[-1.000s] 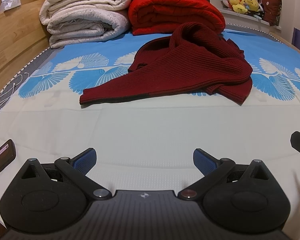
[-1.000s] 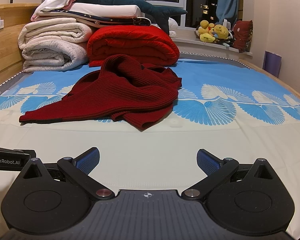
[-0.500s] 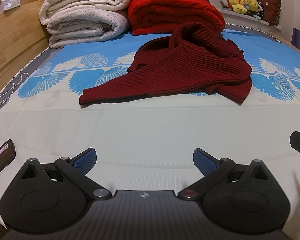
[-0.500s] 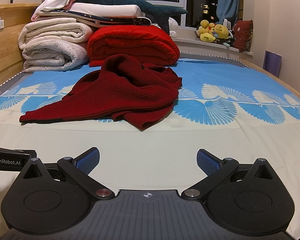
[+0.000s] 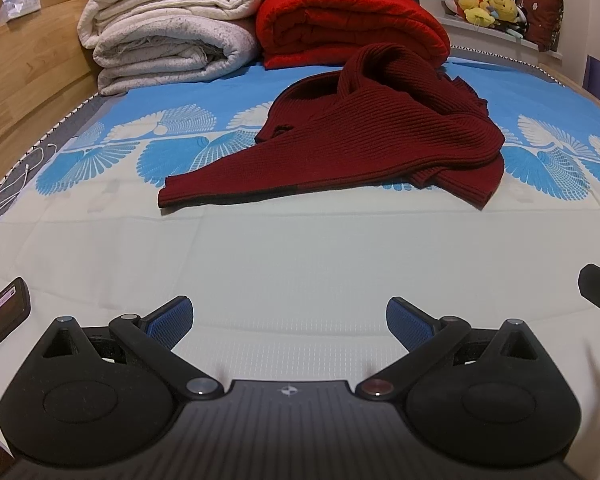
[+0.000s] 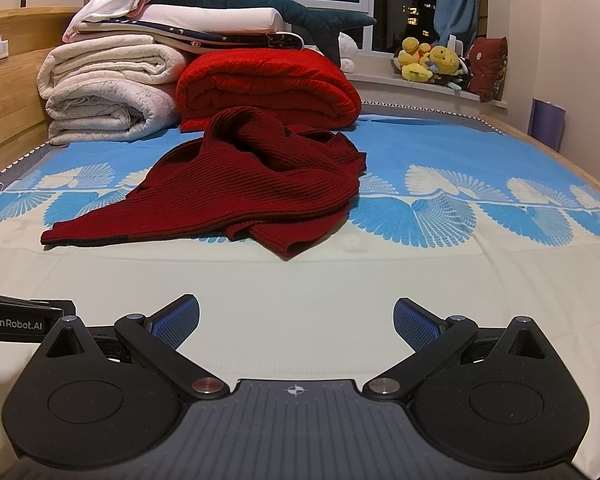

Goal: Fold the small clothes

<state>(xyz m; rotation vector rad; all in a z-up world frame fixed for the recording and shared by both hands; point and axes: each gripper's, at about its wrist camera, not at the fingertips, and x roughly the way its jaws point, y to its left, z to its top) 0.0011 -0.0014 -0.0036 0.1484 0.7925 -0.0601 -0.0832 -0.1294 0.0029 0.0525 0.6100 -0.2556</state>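
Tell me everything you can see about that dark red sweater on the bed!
The dark red sweater is a ribbed knit, soft and thick looking. It lies crumpled, not yet folded, on the bed sheet, across the blue shell pattern and the cream part. One flat part stretches out to the left and ends in a dark edge. The right side is bunched into rolls, and a collar-like loop stands up at the back. Nothing holds it; both tongs are open and well short of it.
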